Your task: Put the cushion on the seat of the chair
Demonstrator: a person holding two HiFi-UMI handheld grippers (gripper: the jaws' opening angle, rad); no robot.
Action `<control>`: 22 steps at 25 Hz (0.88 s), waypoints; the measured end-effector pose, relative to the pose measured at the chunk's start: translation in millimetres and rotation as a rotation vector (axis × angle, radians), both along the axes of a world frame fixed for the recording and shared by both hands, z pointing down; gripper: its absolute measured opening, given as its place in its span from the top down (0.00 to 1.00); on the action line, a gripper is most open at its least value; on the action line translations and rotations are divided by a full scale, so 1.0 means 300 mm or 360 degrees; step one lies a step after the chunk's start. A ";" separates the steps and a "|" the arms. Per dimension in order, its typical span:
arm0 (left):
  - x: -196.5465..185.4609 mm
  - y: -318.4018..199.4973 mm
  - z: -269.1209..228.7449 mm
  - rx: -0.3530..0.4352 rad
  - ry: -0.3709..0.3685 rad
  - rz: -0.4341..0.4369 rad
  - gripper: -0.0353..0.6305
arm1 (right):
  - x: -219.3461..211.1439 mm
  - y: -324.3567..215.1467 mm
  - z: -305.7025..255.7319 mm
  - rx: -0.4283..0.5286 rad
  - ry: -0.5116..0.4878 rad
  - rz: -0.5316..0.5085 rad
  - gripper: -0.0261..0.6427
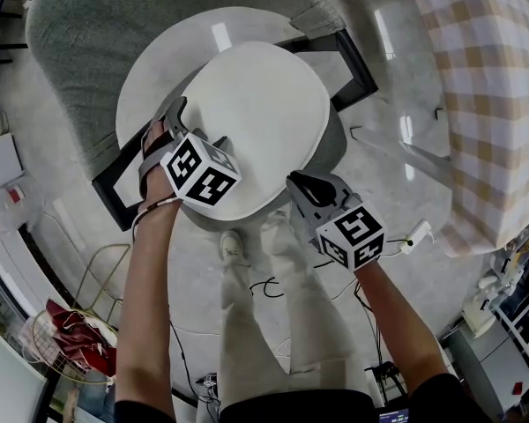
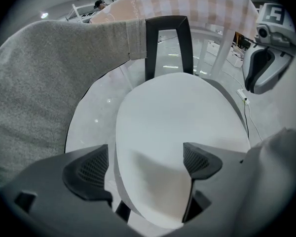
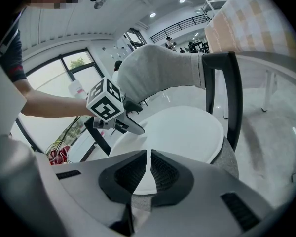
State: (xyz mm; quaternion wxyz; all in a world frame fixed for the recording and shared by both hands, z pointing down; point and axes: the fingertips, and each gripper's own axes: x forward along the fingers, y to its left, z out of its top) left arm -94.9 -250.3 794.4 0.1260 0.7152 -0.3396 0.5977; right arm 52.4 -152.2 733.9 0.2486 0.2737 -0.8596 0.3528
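Observation:
A white oval cushion [image 1: 260,122] [image 2: 182,122] [image 3: 182,130] lies on the seat of a chair with a grey fabric back [image 1: 97,42] and a black frame [image 1: 357,69]. Grey seat padding [image 1: 337,148] shows under its right edge. My left gripper [image 1: 189,130] [image 2: 145,164] [image 3: 133,127] stands open at the cushion's left edge, which runs between the jaws; one finger [image 2: 202,159] hangs over the cushion and the pads do not press it. My right gripper [image 1: 304,188] [image 3: 148,157] [image 2: 259,68] is shut at the cushion's near right edge, with nothing seen between its jaws.
A table with a checked cloth [image 1: 485,86] stands at the right. Cables [image 1: 273,285] and a white plug strip [image 1: 419,233] lie on the glossy floor. A wire basket with red cloth [image 1: 70,337] sits at the lower left. The person's legs [image 1: 273,324] stand just before the chair.

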 end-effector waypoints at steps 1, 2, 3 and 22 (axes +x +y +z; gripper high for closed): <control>-0.001 0.002 -0.002 -0.0009 0.0009 -0.0009 0.24 | -0.001 -0.002 0.000 0.0000 0.0001 -0.0001 0.93; -0.002 0.004 -0.004 -0.0018 0.0019 -0.0020 0.24 | -0.002 -0.004 -0.001 0.0001 0.0001 -0.0003 0.93; -0.002 0.007 -0.005 -0.0029 0.0029 -0.0029 0.24 | -0.002 -0.006 -0.002 0.0002 0.0002 -0.0007 0.93; -0.001 0.063 -0.091 0.0081 0.0186 -0.0067 0.94 | -0.020 -0.262 0.065 0.0196 0.0198 -0.0085 0.93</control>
